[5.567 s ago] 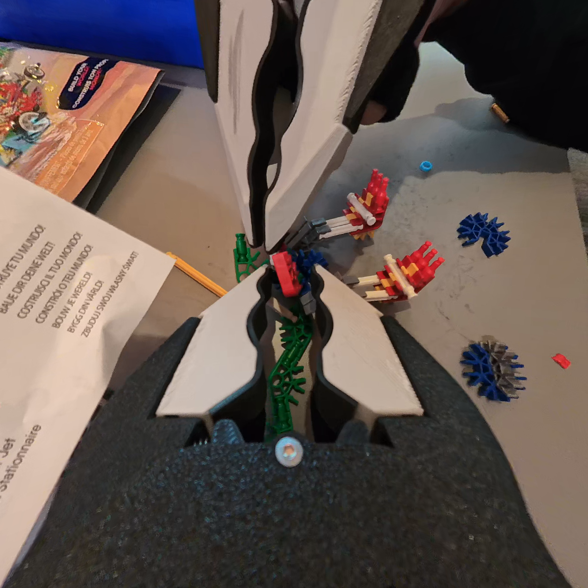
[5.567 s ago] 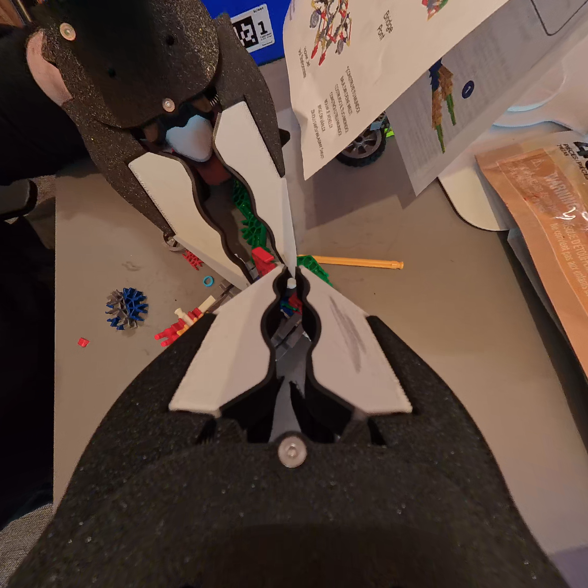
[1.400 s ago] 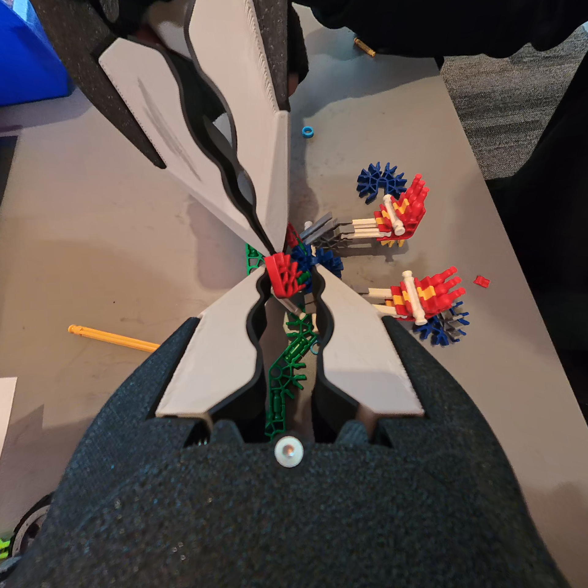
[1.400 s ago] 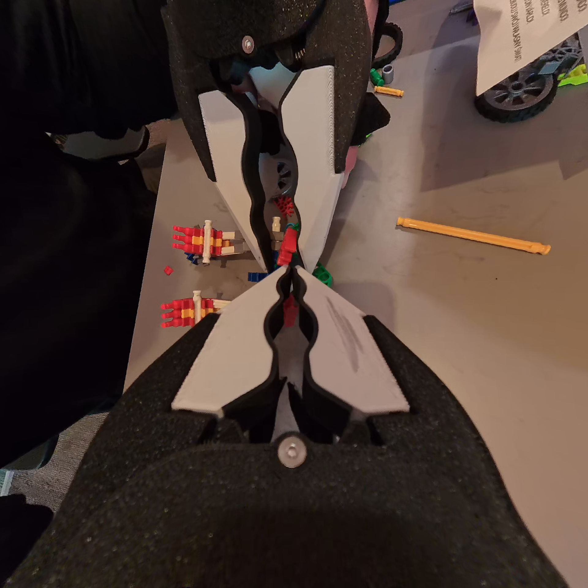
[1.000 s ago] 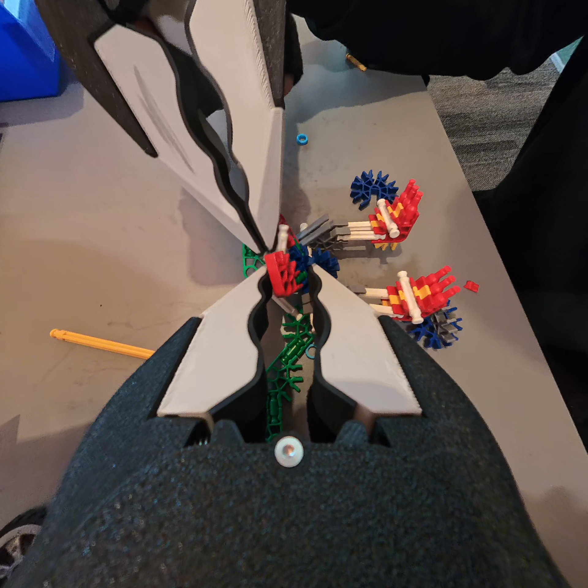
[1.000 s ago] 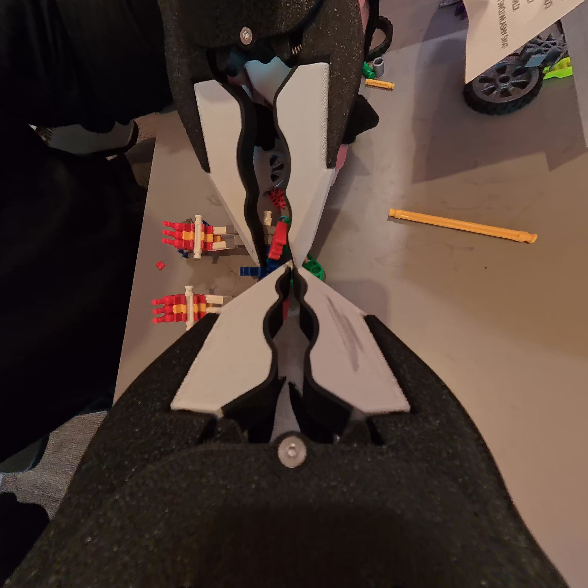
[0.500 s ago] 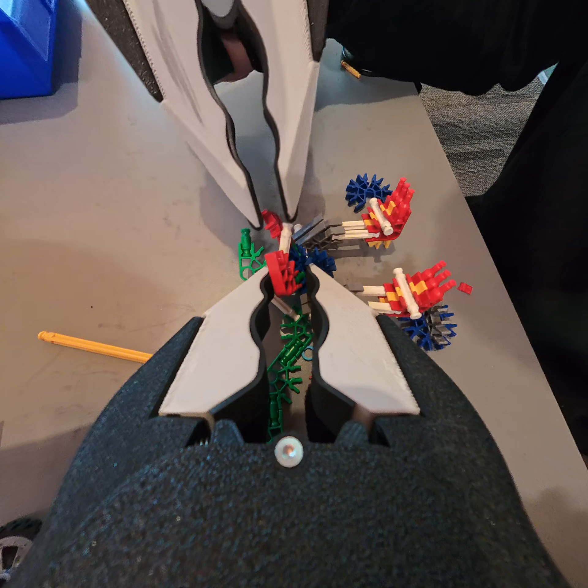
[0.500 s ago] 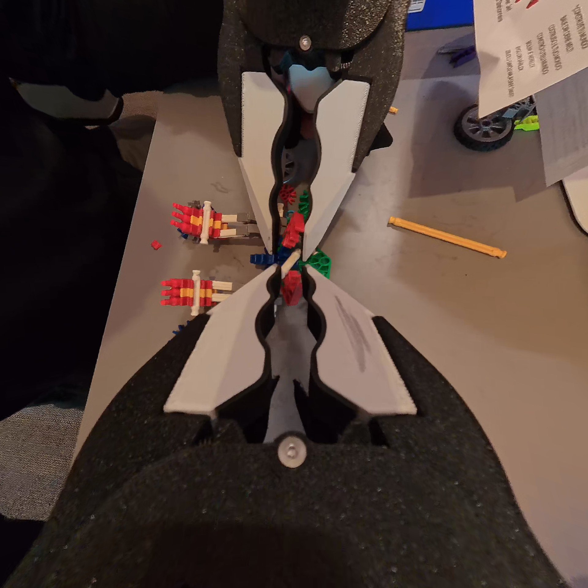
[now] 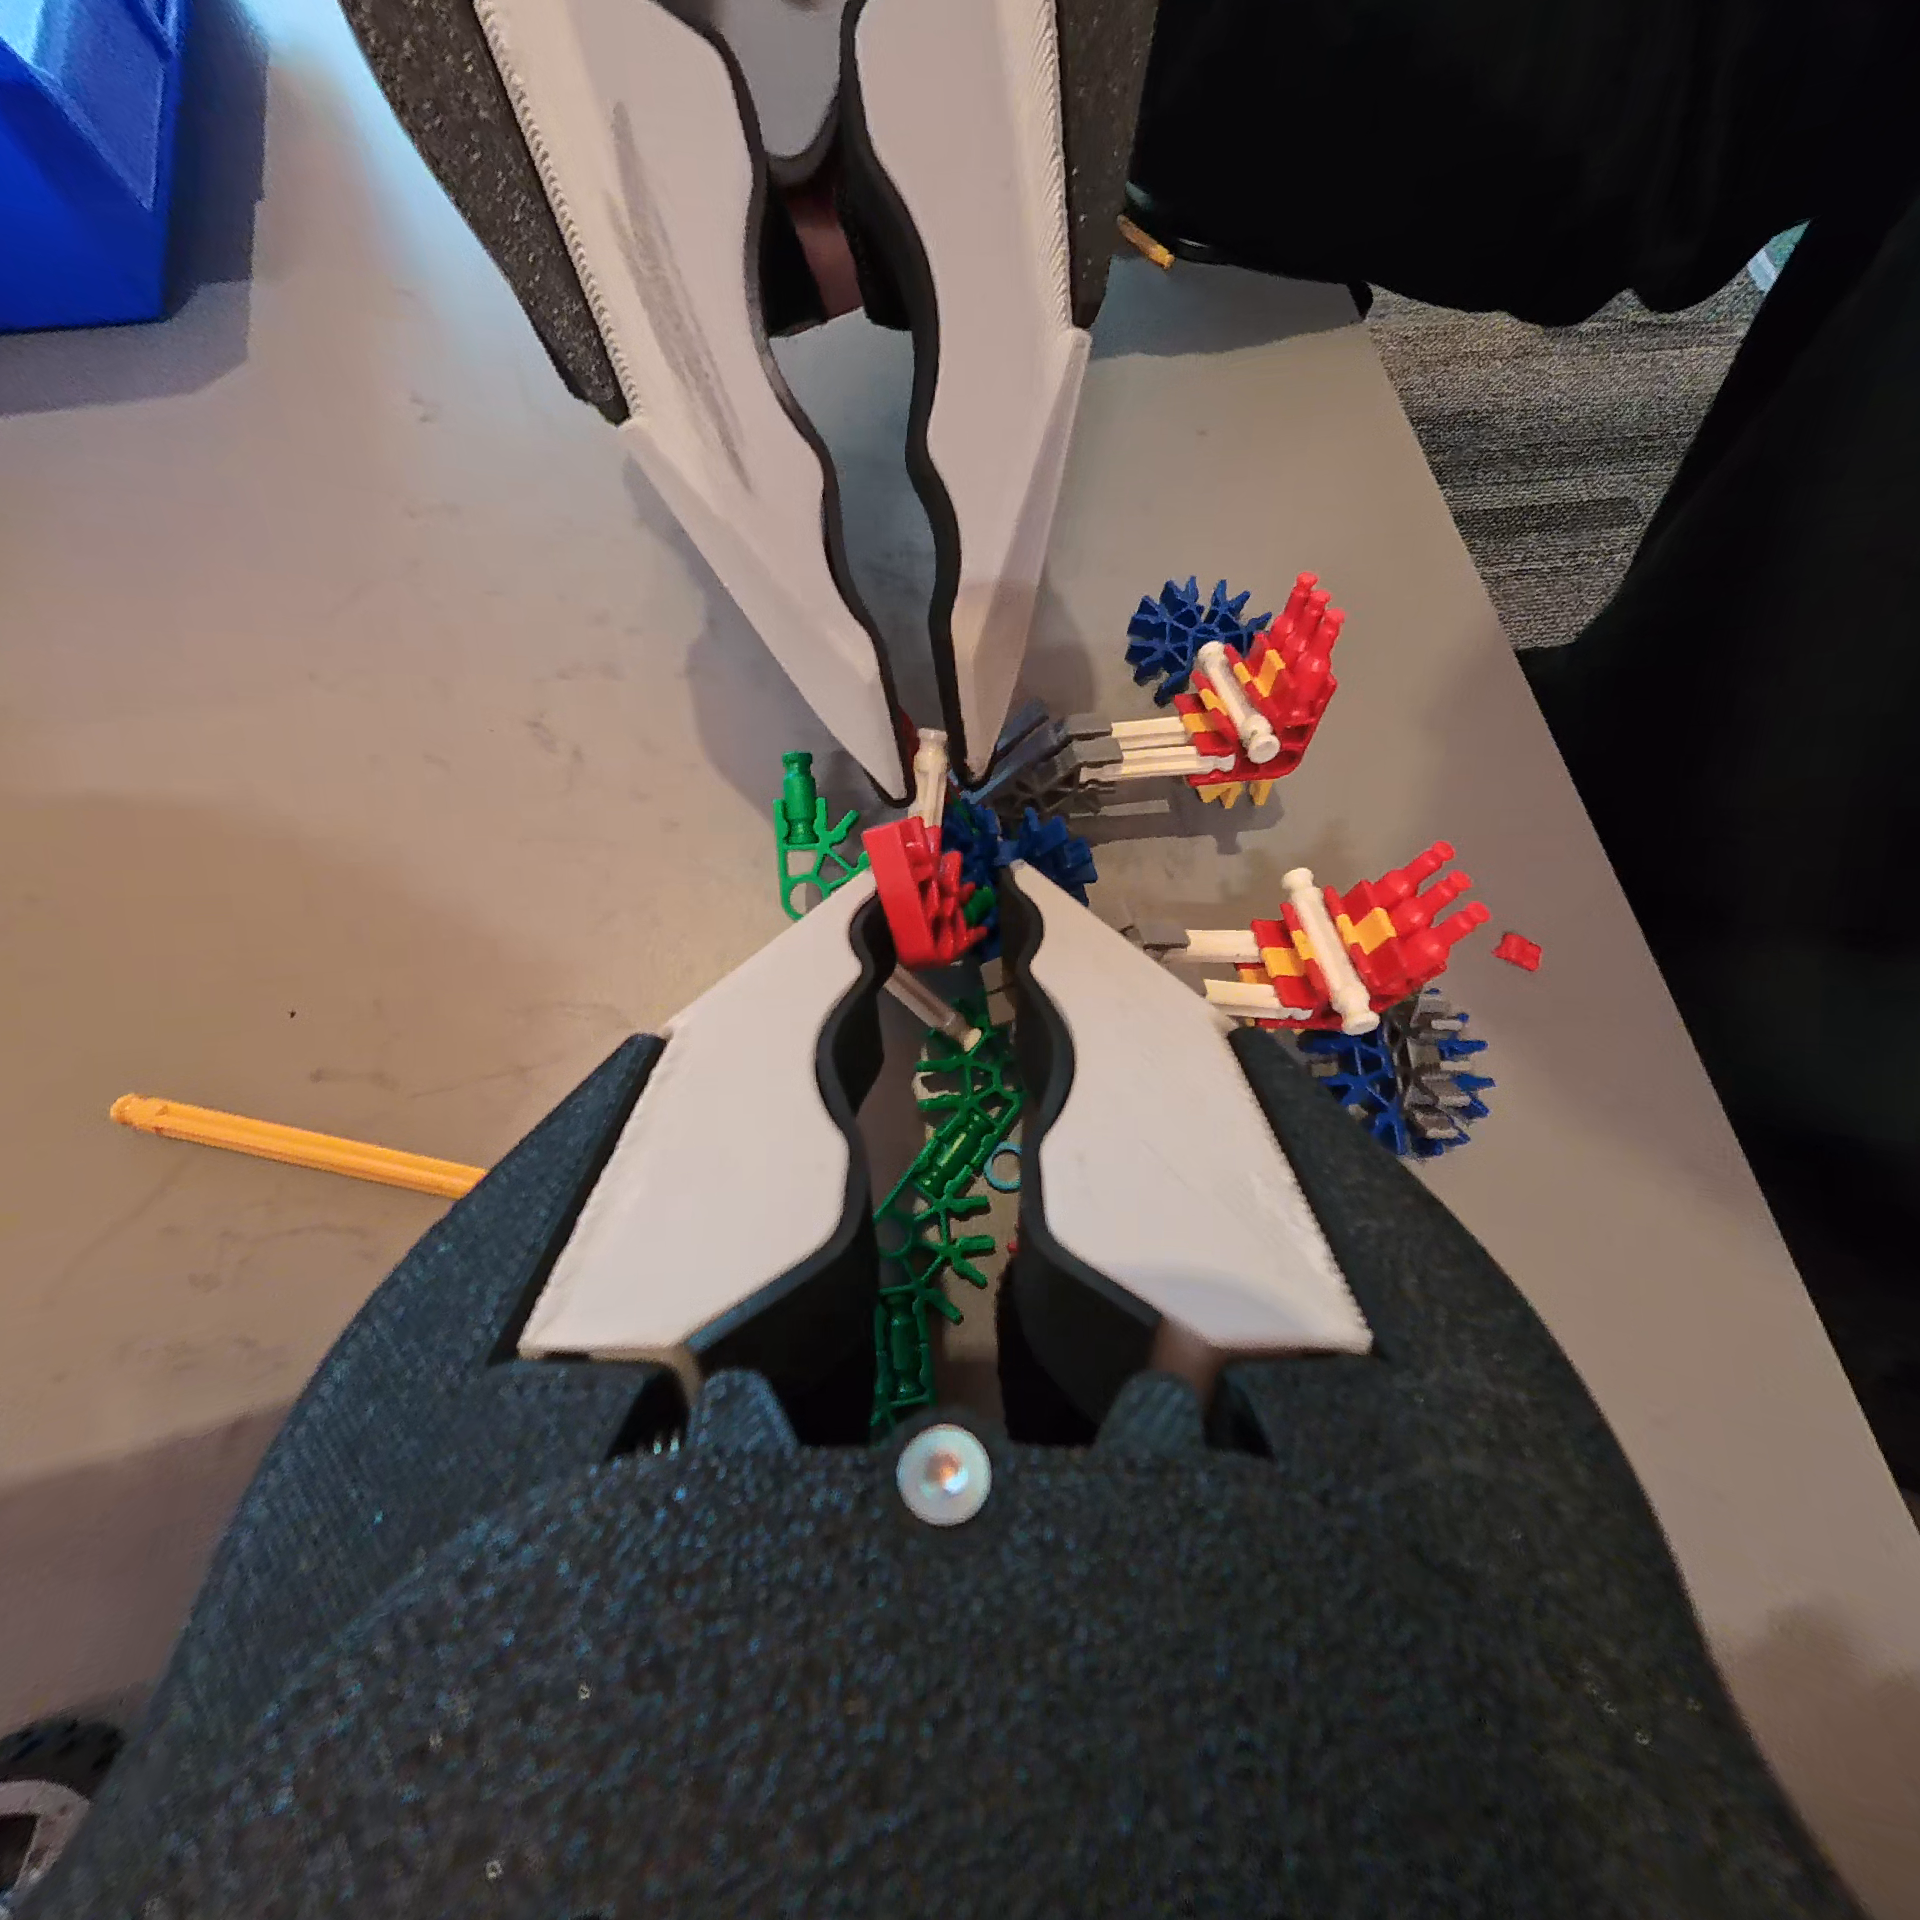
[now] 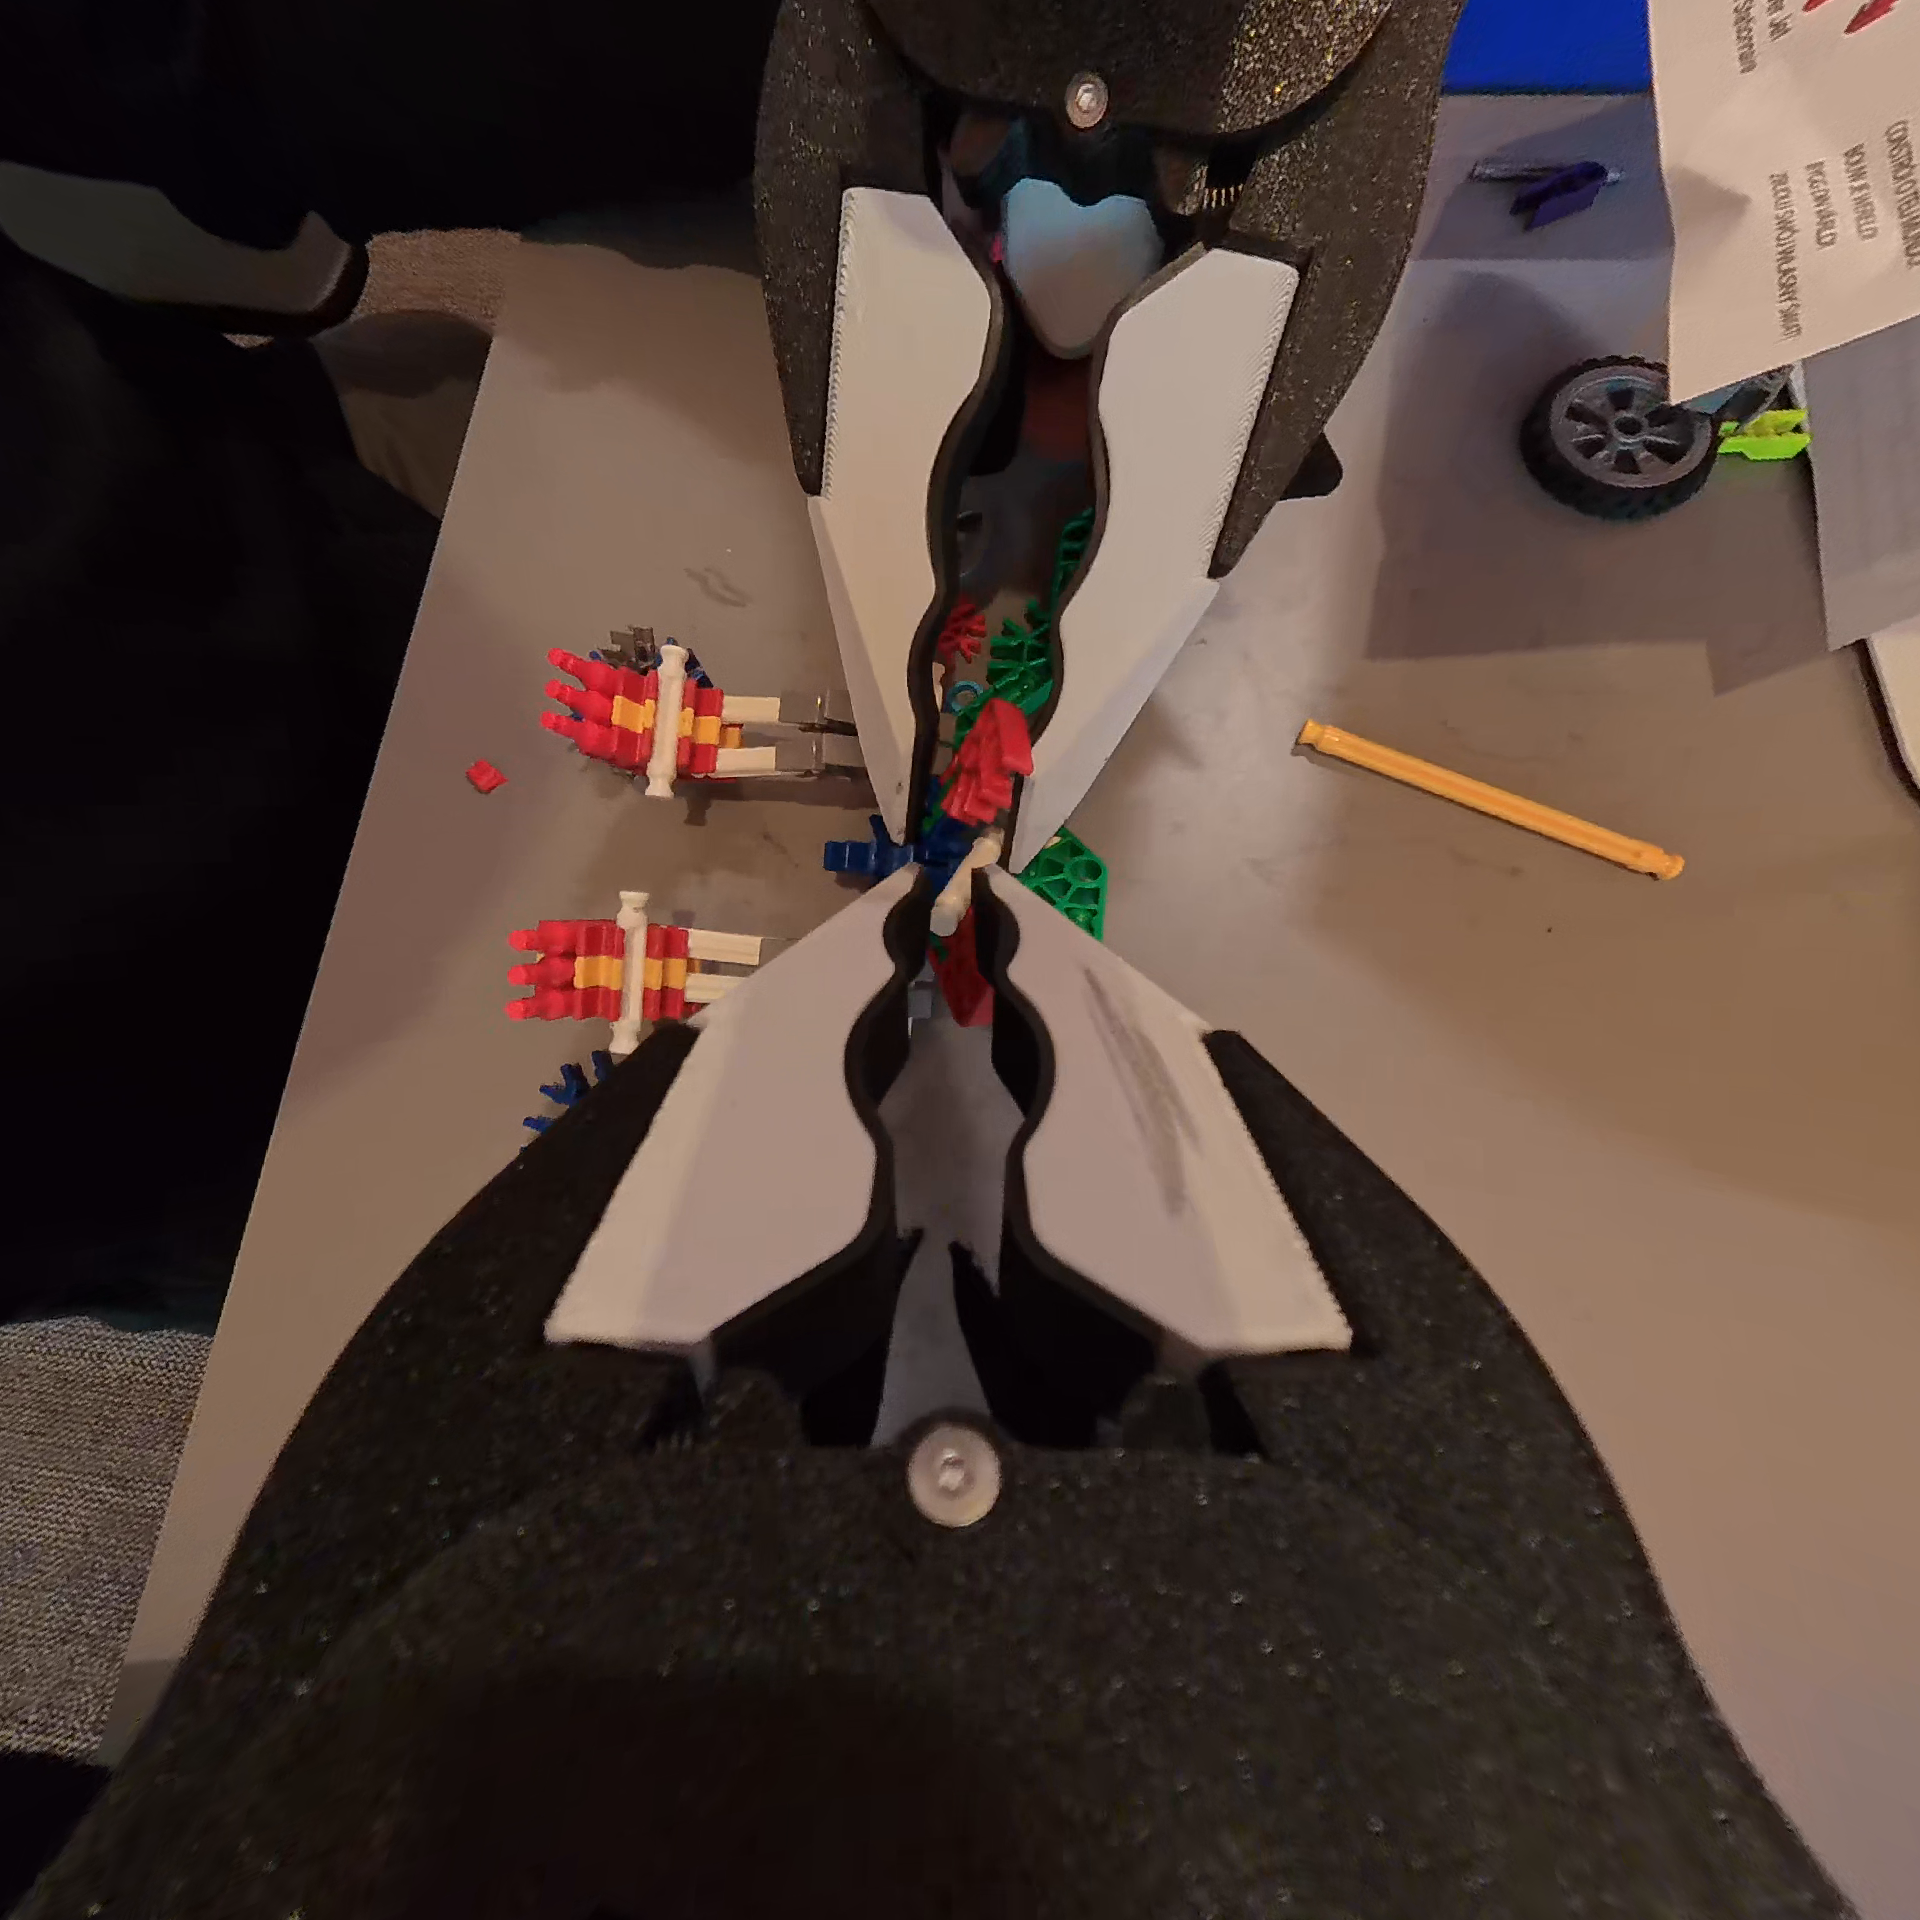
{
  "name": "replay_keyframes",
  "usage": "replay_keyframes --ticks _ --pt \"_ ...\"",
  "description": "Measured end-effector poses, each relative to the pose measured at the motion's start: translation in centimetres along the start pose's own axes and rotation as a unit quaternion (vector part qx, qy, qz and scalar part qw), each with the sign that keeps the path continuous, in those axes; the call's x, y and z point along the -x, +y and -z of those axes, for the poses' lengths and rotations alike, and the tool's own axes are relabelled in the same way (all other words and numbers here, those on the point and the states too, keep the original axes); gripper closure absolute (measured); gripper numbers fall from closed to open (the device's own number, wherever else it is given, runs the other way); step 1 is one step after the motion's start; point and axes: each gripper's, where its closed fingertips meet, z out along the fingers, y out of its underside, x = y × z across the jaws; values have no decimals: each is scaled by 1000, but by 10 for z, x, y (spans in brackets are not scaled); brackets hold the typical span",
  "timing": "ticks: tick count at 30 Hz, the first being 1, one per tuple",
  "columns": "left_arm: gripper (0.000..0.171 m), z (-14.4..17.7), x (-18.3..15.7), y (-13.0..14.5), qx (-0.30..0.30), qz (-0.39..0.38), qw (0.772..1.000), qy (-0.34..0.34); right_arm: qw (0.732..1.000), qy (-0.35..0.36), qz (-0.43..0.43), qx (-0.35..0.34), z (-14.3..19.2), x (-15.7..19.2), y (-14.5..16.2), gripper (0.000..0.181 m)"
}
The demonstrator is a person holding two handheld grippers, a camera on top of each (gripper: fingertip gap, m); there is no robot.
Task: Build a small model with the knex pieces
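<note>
A small toy model of green lattice (image 9: 945,1174), blue connectors and a red connector (image 9: 920,899) rests on the grey table (image 9: 364,727). My left gripper (image 9: 940,904) is shut on the red connector. My right gripper (image 9: 930,769) comes in from the far side, tip to tip with the left, and is shut on a short white rod (image 9: 928,774) that sticks out of the model. In the right wrist view my right gripper (image 10: 951,883) pinches the white rod (image 10: 961,873). The left gripper (image 10: 961,800) holds the red connector (image 10: 992,764) just beyond it.
Two red, yellow and white rod assemblies (image 9: 1262,707) (image 9: 1351,945) lie right of the model, near the table's edge. Blue and grey connectors (image 9: 1403,1075), a small red piece (image 9: 1517,948) and a yellow rod (image 9: 301,1143) lie about. A wheel (image 10: 1621,436) and paper sheets (image 10: 1787,156) sit farther off. The tips of both grippers are at nearly the same place. From either gripper's tips it is about 12 centimetres to the small red piece (image 9: 1517,948). It is also in sight in the right wrist view (image 10: 483,784).
My right gripper has swung round to face the left one head-on, and its tips have closed on the white rod. My left gripper keeps its hold on the red connector.
</note>
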Motion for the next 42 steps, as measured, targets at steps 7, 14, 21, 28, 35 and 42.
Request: replay_keyframes --ticks 7,14,21,28,35,42 --pt "145 1 5 0 5 -11 1000 -26 1000 -3 3 17 2 -1 -1 175" --pt "142 2 6 -1 18 -13 999 -48 997 -25 14 68 3 1 1 175" --pt "142 6 8 2 26 -18 998 -62 993 24 54 99 3 -1 -4 176" --pt "141 7 8 2 28 -24 997 -68 992 35 65 102 5 -4 -10 181" --pt "143 7 9 2 27 -26 997 -69 989 30 69 128 6 -6 -5 181" --pt "147 6 7 2 21 -21 998 -59 991 39 63 112 6 1 1 167"
